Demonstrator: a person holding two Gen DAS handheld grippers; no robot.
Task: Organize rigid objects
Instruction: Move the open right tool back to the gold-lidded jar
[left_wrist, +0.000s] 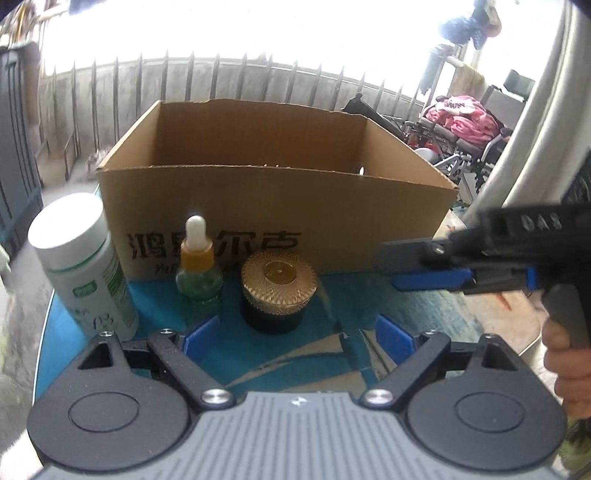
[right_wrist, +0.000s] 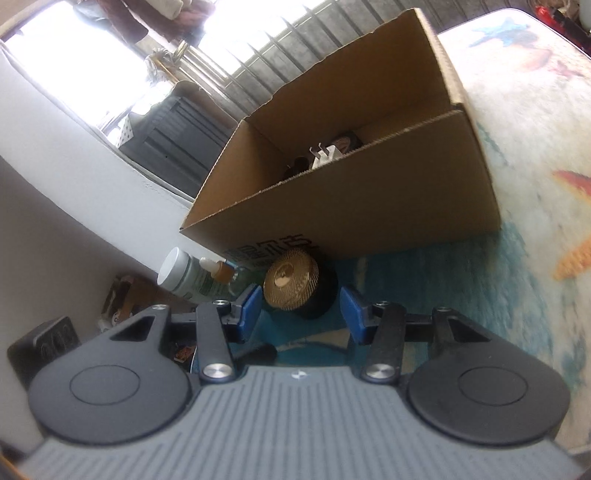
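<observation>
Your left gripper (left_wrist: 297, 334) jaws wide apart, nothing between. Your right gripper (right_wrist: 301, 314) jaws part-spread, empty, the gold-lidded black jar (right_wrist: 301, 286) just beyond the pads. Left of the jar: dropper bottle (left_wrist: 199, 266), then white bottle (left_wrist: 85, 266), green label unreadable. Behind, cardboard box (left_wrist: 277, 218), printed "鸿…尔吉", partly hidden.

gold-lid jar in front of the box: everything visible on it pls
The jar is short and round, with a dark, near-black body and a gold lid with a finely ribbed radial pattern around a smooth centre disc. It stands upright, lid on, on the blue table mat, close in front of the cardboard box, right of the dropper bottle. Nothing grips it; the right gripper frames it without visible contact.
</observation>
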